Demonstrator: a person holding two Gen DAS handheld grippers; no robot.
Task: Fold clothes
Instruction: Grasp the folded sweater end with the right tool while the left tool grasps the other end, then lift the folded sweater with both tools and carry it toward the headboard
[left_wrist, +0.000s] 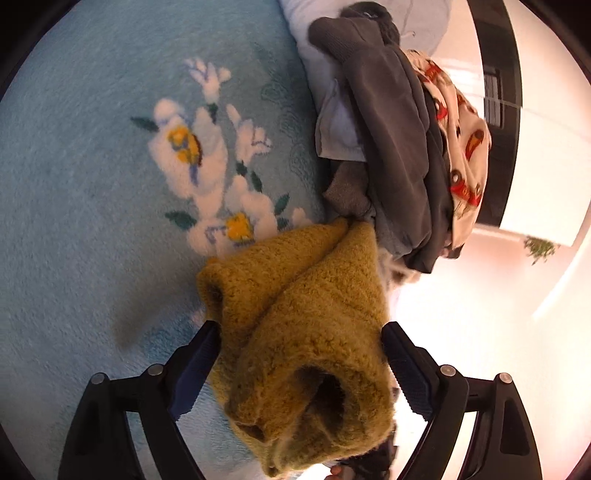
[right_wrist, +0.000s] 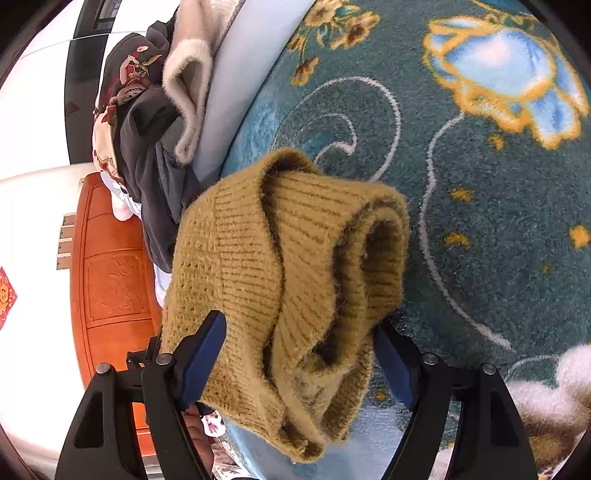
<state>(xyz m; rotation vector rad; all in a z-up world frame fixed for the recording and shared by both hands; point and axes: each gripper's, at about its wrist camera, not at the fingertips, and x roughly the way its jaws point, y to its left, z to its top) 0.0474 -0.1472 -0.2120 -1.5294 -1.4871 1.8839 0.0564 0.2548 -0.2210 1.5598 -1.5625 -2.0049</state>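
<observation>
A folded mustard-yellow knit sweater (left_wrist: 295, 317) is held up over a blue flowered blanket (left_wrist: 92, 184). My left gripper (left_wrist: 299, 332) is shut on one thick folded end, its blue pads pressing both sides of the bundle. The same sweater (right_wrist: 280, 266) fills the right wrist view, where my right gripper (right_wrist: 299, 328) is shut on the other end, ribbed edge rolled between the fingers. The sweater's far tip points at a clothes pile.
A pile of clothes lies at the blanket's edge: dark grey garments (left_wrist: 399, 158), a cream fabric with red prints (left_wrist: 461, 147) and a pale fluffy piece (right_wrist: 188, 96). An orange wooden door (right_wrist: 110, 280) and white floor lie beyond. The teal flowered blanket (right_wrist: 480, 184) spreads right.
</observation>
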